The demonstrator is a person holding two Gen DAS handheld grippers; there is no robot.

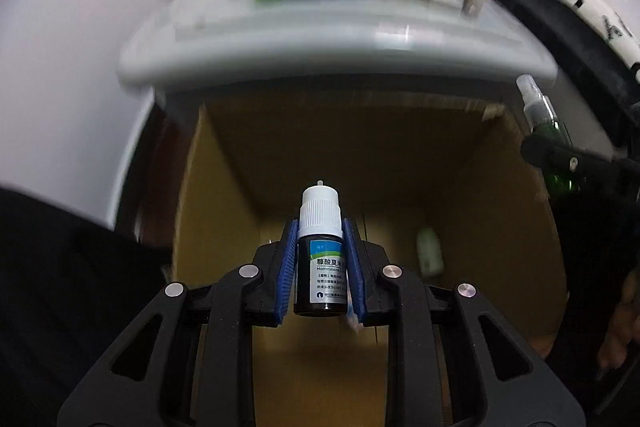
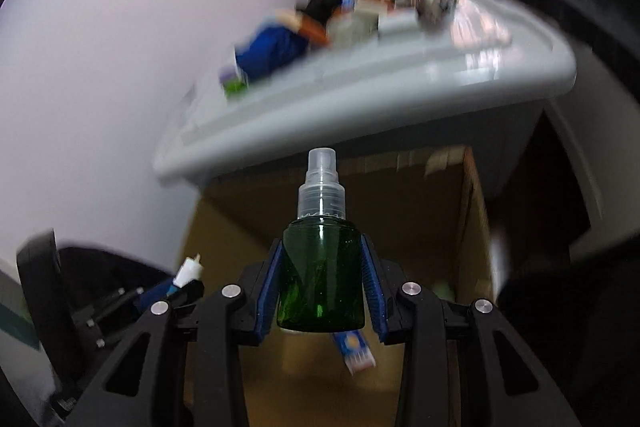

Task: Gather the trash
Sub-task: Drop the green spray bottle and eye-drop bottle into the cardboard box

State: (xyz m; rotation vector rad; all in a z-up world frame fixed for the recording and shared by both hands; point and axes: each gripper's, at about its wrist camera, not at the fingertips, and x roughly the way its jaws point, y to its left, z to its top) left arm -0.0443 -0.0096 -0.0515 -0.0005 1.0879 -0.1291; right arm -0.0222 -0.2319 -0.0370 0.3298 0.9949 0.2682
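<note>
Left wrist view:
- Left gripper (image 1: 320, 267): we see it clamped narrow on a small dark dropper bottle (image 1: 319, 267), white cap pointing away, blue pads pressing both sides.
- Where it is: held over the open cardboard box (image 1: 224, 211), which sits below the front edge of the white table (image 1: 320, 59).
- In box: a pale bottle (image 1: 429, 251) lies at the bottom, so we judge some trash is already collected.
- Right gripper (image 1: 560, 163): at the right edge of frame, carrying a green spray bottle (image 1: 540, 115) above the box's right wall.

Right wrist view:
- Right gripper (image 2: 322, 291): we see its jaws part-way apart, gripping the green spray bottle (image 2: 321, 275) by the body, clear nozzle forward.
- Where it is: over the same cardboard box (image 2: 472, 227), near the table's front edge.
- Box floor: a small blue-and-white packet (image 2: 354, 351) lies below the bottle.
- Left gripper (image 2: 176, 291): low left, dropper cap showing.

Progress: both bottles held, not yet dropped; we judge release into the box comes next.
Left to do: blurred clutter (image 2: 304, 31) at the table's back edge, unsorted.
In the way: table rim overhangs the box's far side; otherwise the drop looks open.
</note>
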